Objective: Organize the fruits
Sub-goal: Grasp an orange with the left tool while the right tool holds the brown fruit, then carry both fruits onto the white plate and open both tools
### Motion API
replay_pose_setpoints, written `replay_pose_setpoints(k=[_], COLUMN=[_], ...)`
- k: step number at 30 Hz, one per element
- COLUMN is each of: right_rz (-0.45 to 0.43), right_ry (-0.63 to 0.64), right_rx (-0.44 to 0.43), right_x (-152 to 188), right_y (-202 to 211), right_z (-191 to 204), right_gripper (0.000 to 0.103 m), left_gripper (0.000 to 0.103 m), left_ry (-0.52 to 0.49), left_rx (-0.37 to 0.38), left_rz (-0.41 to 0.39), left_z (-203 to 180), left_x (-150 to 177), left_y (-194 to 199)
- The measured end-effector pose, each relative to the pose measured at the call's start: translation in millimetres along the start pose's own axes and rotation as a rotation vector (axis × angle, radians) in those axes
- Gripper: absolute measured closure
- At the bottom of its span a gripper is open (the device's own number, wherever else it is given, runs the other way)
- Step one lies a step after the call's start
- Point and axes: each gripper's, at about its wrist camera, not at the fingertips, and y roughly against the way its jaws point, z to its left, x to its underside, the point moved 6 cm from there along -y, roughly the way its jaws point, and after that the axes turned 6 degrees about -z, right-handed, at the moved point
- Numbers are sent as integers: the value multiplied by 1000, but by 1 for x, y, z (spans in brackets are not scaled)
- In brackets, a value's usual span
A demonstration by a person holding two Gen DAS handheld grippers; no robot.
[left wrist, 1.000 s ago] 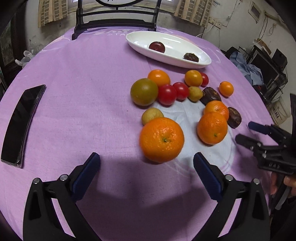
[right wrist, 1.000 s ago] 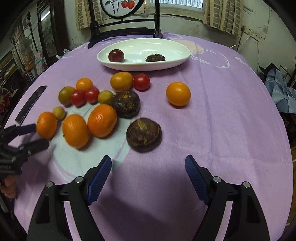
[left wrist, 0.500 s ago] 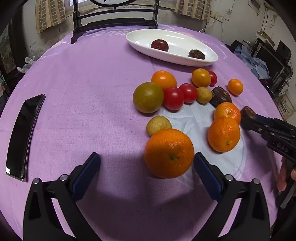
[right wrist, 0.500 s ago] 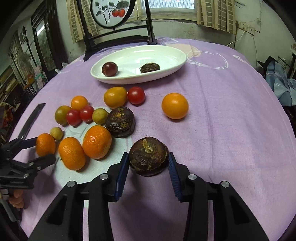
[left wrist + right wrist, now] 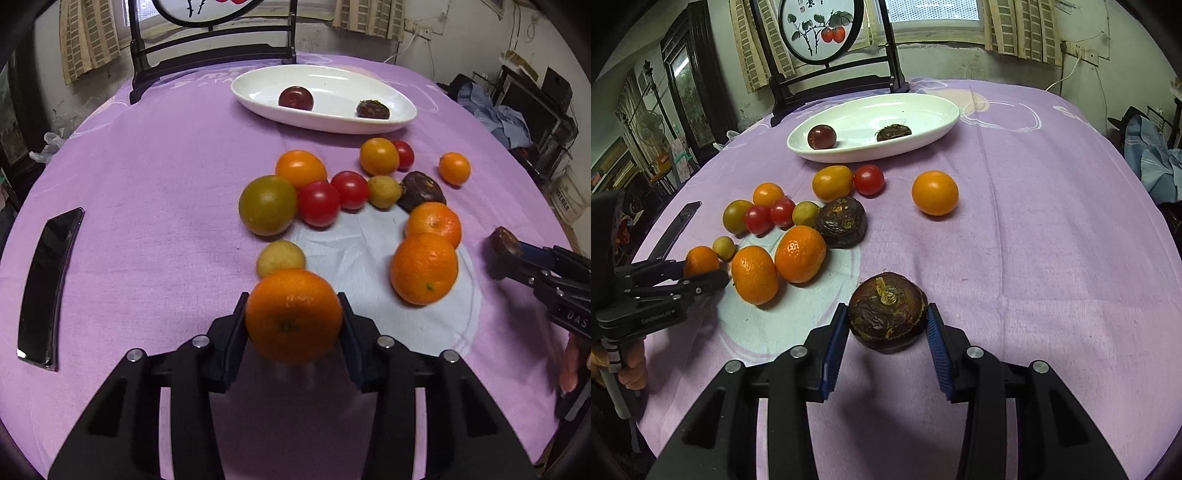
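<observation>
My left gripper (image 5: 293, 319): jaws closing, pads pressed on both sides of large orange (image 5: 293, 315), near edge of purple tablecloth (image 5: 147, 184); navel faces camera, rind glossy, dimpled. My right gripper (image 5: 886, 319): jaws clamped on dark brown wrinkled fruit (image 5: 887, 316), stem stub pointing up, slightly toward far side. White oval dish (image 5: 938, 118) at far side, long axis running left-right, holds dark red tomato (image 5: 822, 136) and second brown fruit (image 5: 894, 132). Lettering "DAS" readable on right gripper body; left gripper's label too small to read.
</observation>
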Motion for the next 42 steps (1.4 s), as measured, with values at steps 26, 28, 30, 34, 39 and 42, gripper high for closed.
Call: replay_pose_setpoints(k=[26, 28, 30, 34, 39, 42], right_rz=[-127, -111, -98, -52, -6, 9], right_ry=[34, 38, 41, 40, 41, 53], right_rx=[-35, -11, -10, -15, -43, -50], right_x=[-117, -133, -144, -160, -163, -164], right_y=[-4, -23, -38, -76, -109, -121], right_z=[13, 8, 7, 5, 13, 18], right_gripper=[60, 60, 60, 60, 60, 60], left_gripper=[59, 59, 59, 59, 59, 58], left_ry=[-11, -9, -1, 4, 12, -6], left_rx=[81, 58, 65, 51, 30, 19], left_rz=[-172, -160, -132, -94, -38, -36], left_z=[-8, -8, -8, -6, 1, 3], left_x=[-164, -177, -188, -207, -214, -219], left_y=[14, -2, -23, -62, -103, -116])
